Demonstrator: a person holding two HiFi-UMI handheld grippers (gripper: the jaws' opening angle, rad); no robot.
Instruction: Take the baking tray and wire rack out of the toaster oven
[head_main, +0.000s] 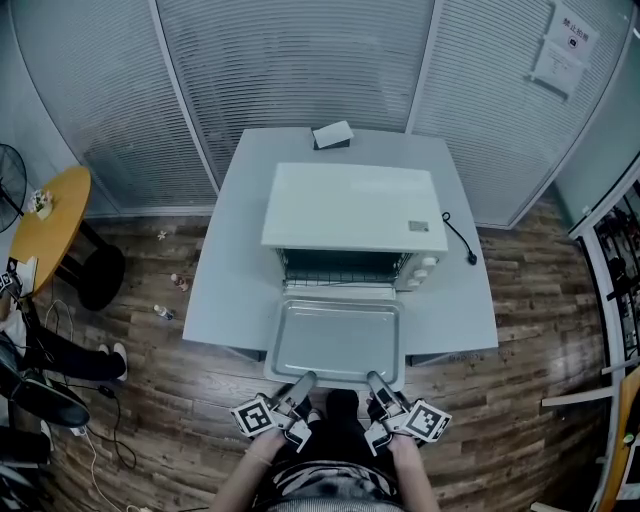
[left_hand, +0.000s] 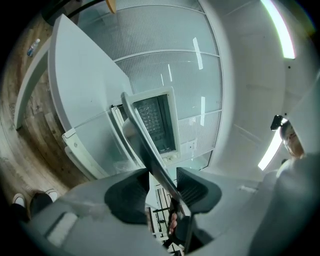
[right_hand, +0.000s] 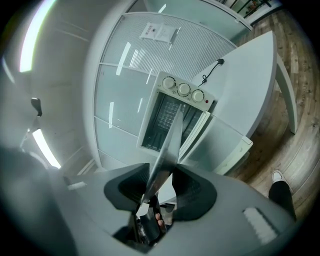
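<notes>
The silver baking tray (head_main: 335, 340) hangs out in front of the white toaster oven (head_main: 350, 205), above its dropped-open door. My left gripper (head_main: 301, 384) is shut on the tray's near rim at the left, and my right gripper (head_main: 376, 383) is shut on the same rim at the right. In the left gripper view the tray (left_hand: 145, 142) runs edge-on between the pads of the left gripper (left_hand: 162, 187). In the right gripper view the tray (right_hand: 169, 142) likewise sits clamped in the right gripper (right_hand: 160, 185). The wire rack (head_main: 345, 264) shows inside the oven's mouth.
The oven stands on a white table (head_main: 455, 300), its black cord (head_main: 458, 240) trailing at the right. A small box (head_main: 332, 135) lies at the table's far edge. A yellow round table (head_main: 50, 225) and a person's legs (head_main: 60, 355) are at the left, on wooden floor.
</notes>
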